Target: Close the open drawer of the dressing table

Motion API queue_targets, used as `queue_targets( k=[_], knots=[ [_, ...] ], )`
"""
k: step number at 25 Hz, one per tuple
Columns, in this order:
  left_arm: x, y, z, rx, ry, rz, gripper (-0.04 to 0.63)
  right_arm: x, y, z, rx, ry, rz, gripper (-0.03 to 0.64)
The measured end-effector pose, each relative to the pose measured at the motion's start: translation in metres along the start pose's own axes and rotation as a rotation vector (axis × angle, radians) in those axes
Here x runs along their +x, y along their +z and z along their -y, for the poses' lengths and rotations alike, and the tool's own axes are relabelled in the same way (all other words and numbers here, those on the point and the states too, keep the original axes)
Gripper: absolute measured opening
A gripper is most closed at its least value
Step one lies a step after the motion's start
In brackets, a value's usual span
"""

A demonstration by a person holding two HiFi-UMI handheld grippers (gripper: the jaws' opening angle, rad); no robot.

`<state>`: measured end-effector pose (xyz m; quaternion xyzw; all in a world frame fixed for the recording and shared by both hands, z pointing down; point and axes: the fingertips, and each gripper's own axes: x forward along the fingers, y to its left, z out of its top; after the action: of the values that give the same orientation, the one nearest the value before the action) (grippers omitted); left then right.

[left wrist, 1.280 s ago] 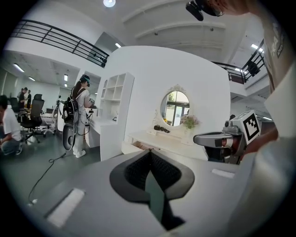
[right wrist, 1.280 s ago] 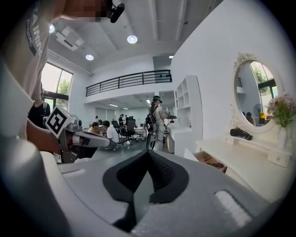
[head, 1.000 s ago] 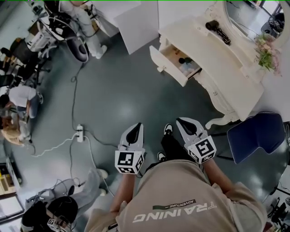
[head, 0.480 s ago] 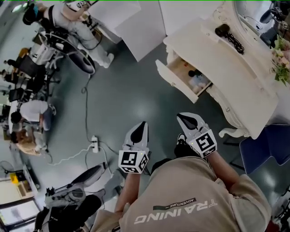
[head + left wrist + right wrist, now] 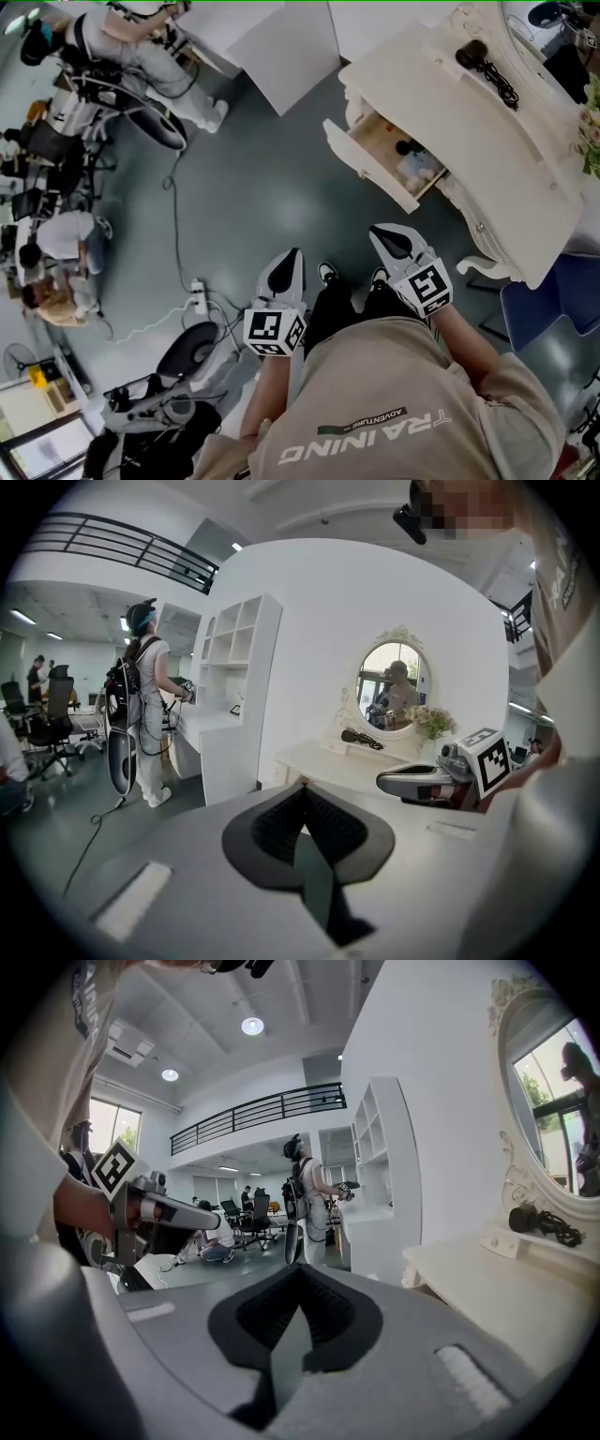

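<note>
The left tongs (image 5: 294, 255) and right tongs (image 5: 377, 232), two in all, were both closed on nothing, well apart from the one open drawer (image 5: 373, 164) of the table (image 5: 450, 103).

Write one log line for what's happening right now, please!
drawer: open, untouched | left gripper: shut, empty | right gripper: shut, empty | dressing table: ahead, no contact
</note>
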<state>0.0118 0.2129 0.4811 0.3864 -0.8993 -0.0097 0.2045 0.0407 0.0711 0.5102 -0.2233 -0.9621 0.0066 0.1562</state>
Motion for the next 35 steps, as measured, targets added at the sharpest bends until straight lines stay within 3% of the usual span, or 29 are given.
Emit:
queue_targets(
  k=[4,11,14,20,24,29,35],
  knots=[
    [0.021,0.003,-0.025,0.006,-0.044,0.004,0.018,0.018,0.005,0.013,-0.011,-0.071,-0.015,0.002],
    [0.057,0.043,-0.075,0.11,-0.139,0.056,0.018,0.054,0.04,0.027,-0.055,-0.205,-0.016,0.002],
    [0.072,0.049,-0.097,0.11,-0.174,0.068,0.018,0.073,0.053,0.03,-0.072,-0.253,0.002,0.002],
    [0.083,0.059,-0.12,0.122,-0.272,0.054,0.018,0.095,0.062,0.028,0.003,-0.362,0.008,0.002],
    [0.09,0.049,-0.138,0.106,-0.292,0.041,0.018,0.107,0.06,0.02,-0.011,-0.379,-0.011,0.002],
    [0.117,0.028,-0.139,0.076,-0.341,-0.014,0.018,0.094,0.045,0.031,0.01,-0.458,-0.048,0.002],
    [0.155,0.047,-0.106,0.13,-0.418,-0.046,0.018,0.061,0.026,0.068,0.072,-0.562,-0.064,0.002]
  ],
)
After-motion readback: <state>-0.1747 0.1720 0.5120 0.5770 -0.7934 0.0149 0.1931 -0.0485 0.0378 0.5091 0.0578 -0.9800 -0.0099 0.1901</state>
